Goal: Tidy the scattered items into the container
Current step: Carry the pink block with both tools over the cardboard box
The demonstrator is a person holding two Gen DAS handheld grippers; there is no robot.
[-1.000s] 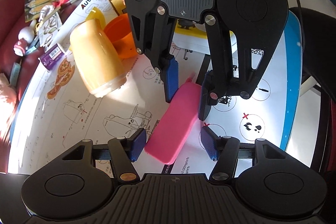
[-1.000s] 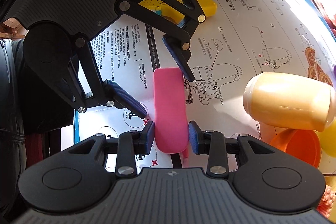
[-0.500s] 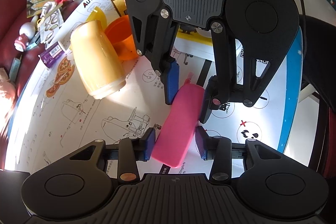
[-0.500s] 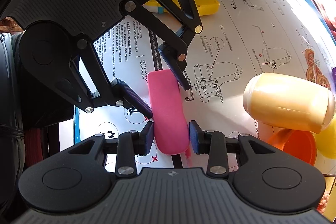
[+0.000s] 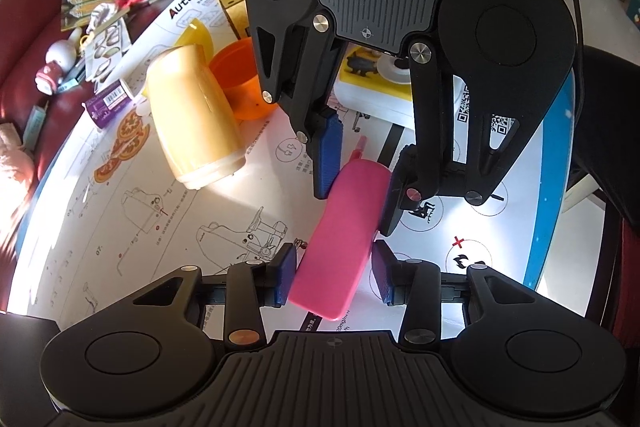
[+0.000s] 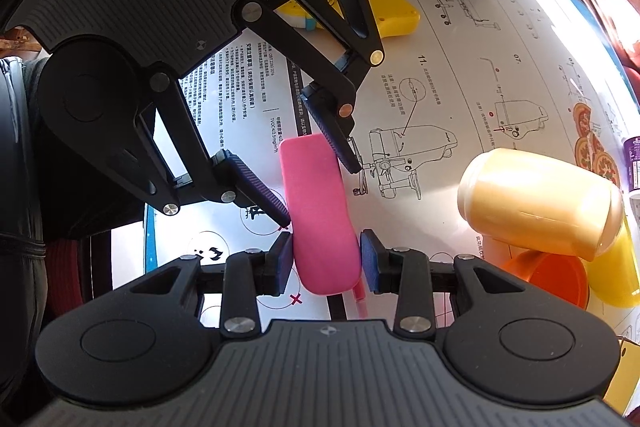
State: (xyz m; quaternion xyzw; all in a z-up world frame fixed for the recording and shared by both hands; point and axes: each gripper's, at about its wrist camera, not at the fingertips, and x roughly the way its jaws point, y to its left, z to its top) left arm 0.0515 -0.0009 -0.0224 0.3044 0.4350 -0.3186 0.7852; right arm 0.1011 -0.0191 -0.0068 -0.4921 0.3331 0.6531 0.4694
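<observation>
A pink oblong case [image 5: 340, 239] lies over the white printed sheet [image 5: 160, 227], and both grippers hold it, one at each end. In the left wrist view my left gripper [image 5: 334, 275] is shut on the near end. My right gripper [image 5: 358, 203] comes in from above and is shut on the far end, where a small pink tab sticks out. In the right wrist view my right gripper [image 6: 326, 263] clamps the case [image 6: 316, 203] at the bottom. The left gripper [image 6: 318, 191] grips its upper end. I cannot tell if the case touches the sheet.
A cream-yellow jar [image 5: 192, 123] lies on its side beside an orange cup [image 5: 240, 83] left of the case. A white and yellow box [image 5: 376, 87] sits behind the right gripper. Small packets and toys litter the red sofa [image 5: 60, 27] at far left.
The left gripper's jaws have closed from wide apart onto the near end of the pink case. The right gripper keeps its grip, and the case has swung slightly between them.
</observation>
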